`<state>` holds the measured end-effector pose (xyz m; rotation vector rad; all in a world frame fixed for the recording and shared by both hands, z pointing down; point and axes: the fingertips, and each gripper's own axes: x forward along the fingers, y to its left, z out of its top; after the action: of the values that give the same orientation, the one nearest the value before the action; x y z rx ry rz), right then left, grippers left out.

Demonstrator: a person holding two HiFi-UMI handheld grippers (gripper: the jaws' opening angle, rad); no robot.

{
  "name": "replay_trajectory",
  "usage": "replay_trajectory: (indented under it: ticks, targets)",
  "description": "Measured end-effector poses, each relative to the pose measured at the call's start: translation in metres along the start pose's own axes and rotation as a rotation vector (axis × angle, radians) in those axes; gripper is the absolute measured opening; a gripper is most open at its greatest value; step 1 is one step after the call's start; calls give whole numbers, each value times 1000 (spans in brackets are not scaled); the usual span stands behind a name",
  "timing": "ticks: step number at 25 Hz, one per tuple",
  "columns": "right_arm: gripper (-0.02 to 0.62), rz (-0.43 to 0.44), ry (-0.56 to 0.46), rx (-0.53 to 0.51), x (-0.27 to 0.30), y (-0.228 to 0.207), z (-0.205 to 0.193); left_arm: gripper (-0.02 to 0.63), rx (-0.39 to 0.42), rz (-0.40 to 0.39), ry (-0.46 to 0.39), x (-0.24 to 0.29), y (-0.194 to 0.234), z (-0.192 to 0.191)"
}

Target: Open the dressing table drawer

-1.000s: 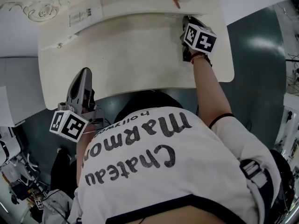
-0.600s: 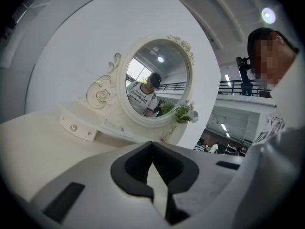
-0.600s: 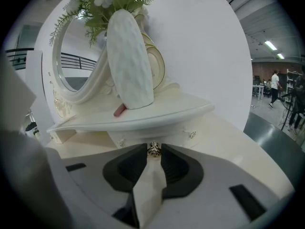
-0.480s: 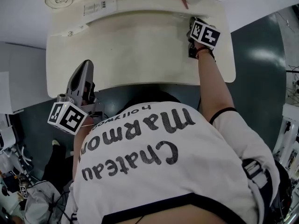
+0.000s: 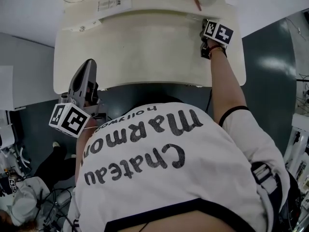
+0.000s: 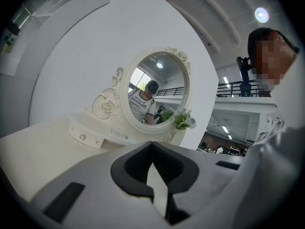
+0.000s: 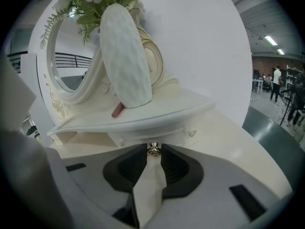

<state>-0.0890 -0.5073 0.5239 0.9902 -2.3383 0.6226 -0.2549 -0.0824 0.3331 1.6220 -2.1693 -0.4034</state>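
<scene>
While right gripper [image 7: 153, 156] jaws pinch knob [image 7: 153, 149] — left gripper [image 6: 152, 146] jaws together | shirt [image 5: 159, 178]: "Chateau Marmon"

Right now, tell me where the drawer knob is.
In the right gripper view, the drawer knob is pinched between the right gripper's jaws, on the drawer front just under the shelf that holds the white vase.
</scene>
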Motion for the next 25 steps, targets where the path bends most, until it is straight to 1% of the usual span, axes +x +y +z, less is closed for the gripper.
replay_trajectory:
  ticks: [10, 17, 25]
  targets:
    - [103, 25, 19, 56, 4, 0, -2, 23, 5, 10, -22, -11, 4, 1]
    - [103, 26, 35, 46, 2, 0, -6, 23, -4, -2, -24, -7, 6, 0]
    - [103, 27, 38, 50, -7, -2, -11, 23, -8, -21, -15, -2, -1, -1]
